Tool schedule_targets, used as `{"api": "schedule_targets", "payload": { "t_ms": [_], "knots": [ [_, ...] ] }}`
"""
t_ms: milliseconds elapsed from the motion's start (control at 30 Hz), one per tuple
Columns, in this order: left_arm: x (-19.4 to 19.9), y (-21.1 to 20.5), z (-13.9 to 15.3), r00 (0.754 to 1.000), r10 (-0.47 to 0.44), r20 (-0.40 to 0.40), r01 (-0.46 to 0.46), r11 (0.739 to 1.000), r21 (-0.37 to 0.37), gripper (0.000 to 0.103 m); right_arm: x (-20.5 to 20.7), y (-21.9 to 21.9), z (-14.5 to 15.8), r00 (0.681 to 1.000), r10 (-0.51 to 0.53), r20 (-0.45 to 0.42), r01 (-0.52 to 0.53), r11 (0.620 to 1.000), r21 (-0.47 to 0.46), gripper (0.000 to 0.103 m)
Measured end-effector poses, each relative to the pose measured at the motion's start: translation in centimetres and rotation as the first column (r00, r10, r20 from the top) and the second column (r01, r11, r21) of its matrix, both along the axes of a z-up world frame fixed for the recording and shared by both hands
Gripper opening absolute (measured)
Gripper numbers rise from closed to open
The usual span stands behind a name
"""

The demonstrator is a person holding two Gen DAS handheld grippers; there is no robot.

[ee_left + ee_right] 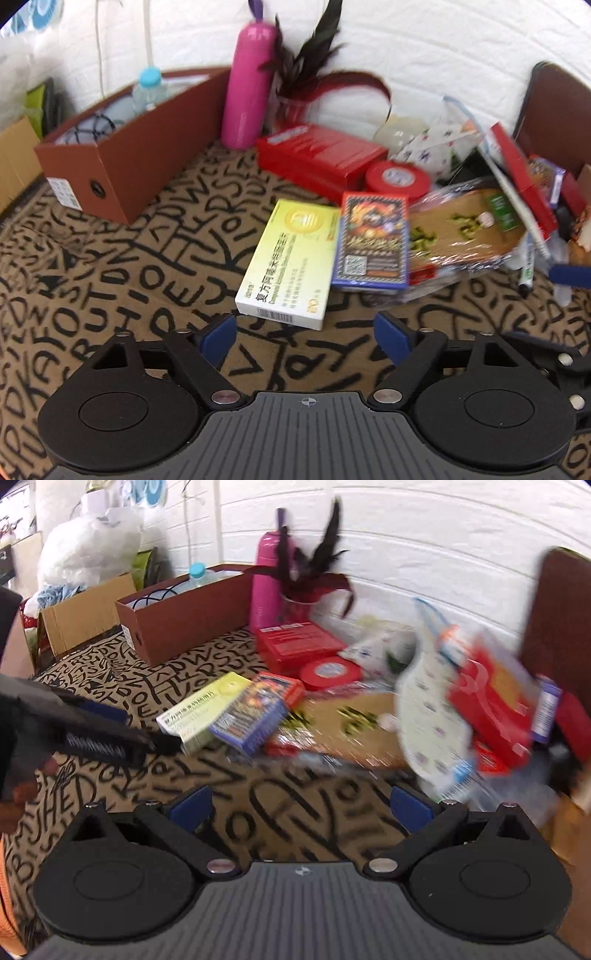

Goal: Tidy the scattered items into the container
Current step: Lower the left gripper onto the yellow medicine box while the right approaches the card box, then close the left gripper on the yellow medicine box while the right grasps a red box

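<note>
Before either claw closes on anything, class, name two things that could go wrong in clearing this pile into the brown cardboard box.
1. The yellow-green and white medicine carton lies touching the blue-edged card box; the open left claw in front of it could nudge both.
2. The tall pink bottle stands upright beside the brown cardboard box; a carry past it might topple it.

Tan letter-print cloth, pink bottle, brown box
</note>
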State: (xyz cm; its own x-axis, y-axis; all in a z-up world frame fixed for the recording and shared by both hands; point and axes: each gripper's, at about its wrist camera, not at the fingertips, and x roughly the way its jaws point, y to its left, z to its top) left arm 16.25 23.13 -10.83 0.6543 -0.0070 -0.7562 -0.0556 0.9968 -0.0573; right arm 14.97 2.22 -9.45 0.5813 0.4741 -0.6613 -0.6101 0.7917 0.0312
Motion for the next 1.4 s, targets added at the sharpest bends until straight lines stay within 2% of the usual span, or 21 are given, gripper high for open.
{"api": "schedule_targets", "payload": {
  "t_ms": [233,400,533,633,767,867,967,1100,1200,1233,1400],
  "knots": [
    [2.4,2.4,-1.9,1.000,-0.010,0.012,0.011,0.999,-0.034,0.082,2.8,2.9,-1.7,0.999,0.032,-0.030,-0.031,0.999,0.029,0.098],
    [3.6,3.0,-2.6,0.999,-0.050,0.015,0.050,0.998,-0.025,0.084,4.1,4.1,-1.9,0.998,0.056,-0.038,-0.054,0.997,0.055,0.095],
    [4.0,3.0,-2.8,0.996,-0.077,0.033,0.076,0.997,0.020,0.086,4.8,4.6,-1.2,0.999,0.037,-0.033,-0.034,0.994,0.106,0.095],
    [4.9,3.1,-3.5,0.997,-0.082,0.002,0.081,0.996,0.023,0.083,5.7,6.1,-1.7,0.999,0.018,-0.044,-0.015,0.997,0.079,0.095],
    [5.1,4.0,-3.7,0.996,-0.082,0.023,0.082,0.997,0.006,0.083,7.6,7.2,-2.3,0.995,-0.013,-0.099,0.024,0.994,0.109,0.097],
    [5.2,3.6,-3.8,0.993,-0.112,0.026,0.111,0.993,0.048,0.074,8.2,8.7,-3.0,0.996,-0.002,-0.094,0.008,0.998,0.061,0.100],
    [5.0,3.4,-4.0,0.989,-0.140,0.038,0.137,0.988,0.076,0.073,8.1,9.6,-3.5,0.997,0.009,-0.078,-0.007,1.000,0.015,0.099],
    [4.4,2.8,-3.9,0.985,-0.170,0.039,0.167,0.982,0.084,0.070,7.4,9.3,-3.6,0.999,0.031,-0.041,-0.033,0.998,-0.044,0.087],
    [3.8,2.3,-3.8,0.984,-0.176,0.039,0.174,0.983,0.060,0.068,6.8,8.7,-3.3,0.997,0.057,-0.051,-0.060,0.997,-0.043,0.076],
    [3.6,2.1,-3.8,0.984,-0.175,0.038,0.173,0.984,0.049,0.067,6.6,8.4,-3.1,0.996,0.063,-0.060,-0.065,0.997,-0.033,0.068],
    [1.9,0.6,-3.6,0.982,-0.188,0.020,0.186,0.981,0.050,0.067,4.8,6.1,-2.7,0.993,0.081,-0.087,-0.084,0.996,-0.028,0.047]
  ]
}}
